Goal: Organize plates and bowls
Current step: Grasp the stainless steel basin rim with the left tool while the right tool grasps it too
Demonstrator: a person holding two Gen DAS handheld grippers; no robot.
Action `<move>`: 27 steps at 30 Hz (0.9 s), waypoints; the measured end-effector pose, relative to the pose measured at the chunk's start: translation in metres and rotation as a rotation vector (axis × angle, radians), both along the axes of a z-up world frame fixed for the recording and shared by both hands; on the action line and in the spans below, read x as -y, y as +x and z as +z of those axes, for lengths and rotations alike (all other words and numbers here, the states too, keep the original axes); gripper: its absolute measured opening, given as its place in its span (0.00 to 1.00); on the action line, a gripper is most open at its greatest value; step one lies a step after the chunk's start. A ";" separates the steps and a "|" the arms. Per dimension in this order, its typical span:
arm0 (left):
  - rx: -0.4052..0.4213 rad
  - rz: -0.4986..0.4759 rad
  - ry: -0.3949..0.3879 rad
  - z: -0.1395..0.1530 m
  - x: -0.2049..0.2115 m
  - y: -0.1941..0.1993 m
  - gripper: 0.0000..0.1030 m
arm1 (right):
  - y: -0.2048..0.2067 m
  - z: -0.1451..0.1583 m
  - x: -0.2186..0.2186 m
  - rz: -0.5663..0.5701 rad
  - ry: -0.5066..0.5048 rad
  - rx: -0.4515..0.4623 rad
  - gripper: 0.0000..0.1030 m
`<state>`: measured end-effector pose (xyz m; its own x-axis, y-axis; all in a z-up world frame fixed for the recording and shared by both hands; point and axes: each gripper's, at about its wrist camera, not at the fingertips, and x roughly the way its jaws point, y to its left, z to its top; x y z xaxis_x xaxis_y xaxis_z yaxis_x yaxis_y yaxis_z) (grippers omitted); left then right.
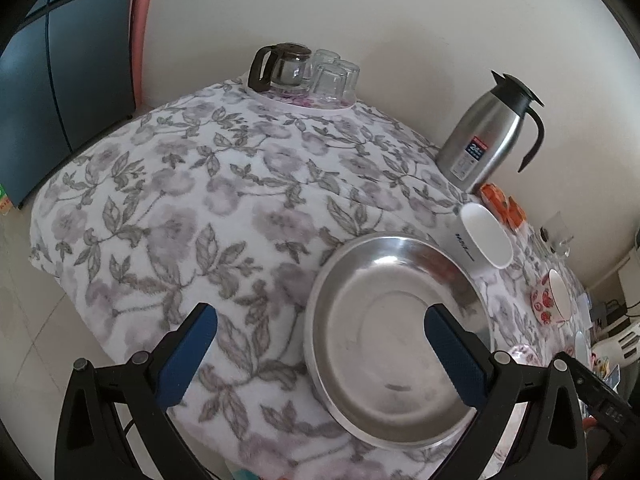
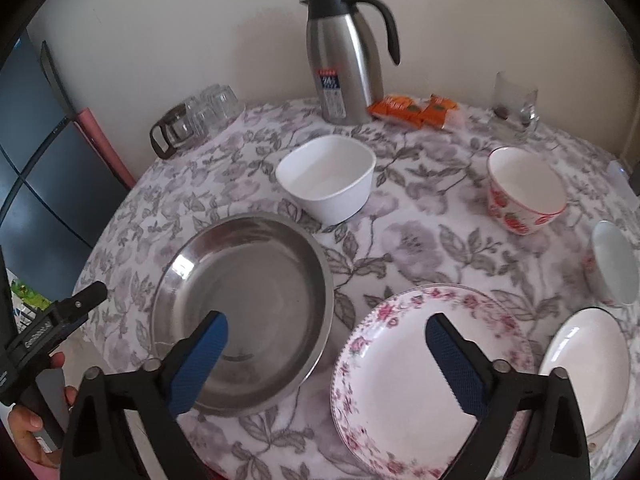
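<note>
Floral-clothed table (image 2: 400, 240), dishes spread out, nothing stacked yet
Both grippers, left gripper (image 1: 320, 344) and right gripper (image 2: 326, 354), spread empty; pinch the floral plate (image 2: 408, 368) rim under the right gripper's right finger squarely

The light is soft and even, a little dim, with weak shadows on the wall behind the steel thermos (image 2: 344, 60), a pale glare inside the steel plate (image 1: 396, 336), strong fisheye bending with dark corners, and slight blur toward the edges.

Left gripper (image 1: 320, 354) hangs with jaws spread wide, empty; right gripper (image 2: 326, 360) likewise, at its 3 o'clock.
</note>
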<state>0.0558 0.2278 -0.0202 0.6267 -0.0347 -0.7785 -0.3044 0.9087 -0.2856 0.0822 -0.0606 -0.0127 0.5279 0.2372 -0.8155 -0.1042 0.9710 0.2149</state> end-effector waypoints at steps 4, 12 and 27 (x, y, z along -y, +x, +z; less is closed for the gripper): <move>-0.022 -0.037 -0.002 -0.016 -0.004 0.011 1.00 | 0.016 -0.020 -0.005 0.015 0.029 -0.043 0.82; -0.140 -0.025 -0.066 -0.055 -0.009 0.031 1.00 | 0.042 -0.053 -0.017 0.068 0.063 -0.122 0.54; -0.201 -0.049 -0.078 -0.091 -0.010 0.056 0.81 | 0.075 -0.094 -0.021 0.072 0.098 -0.214 0.34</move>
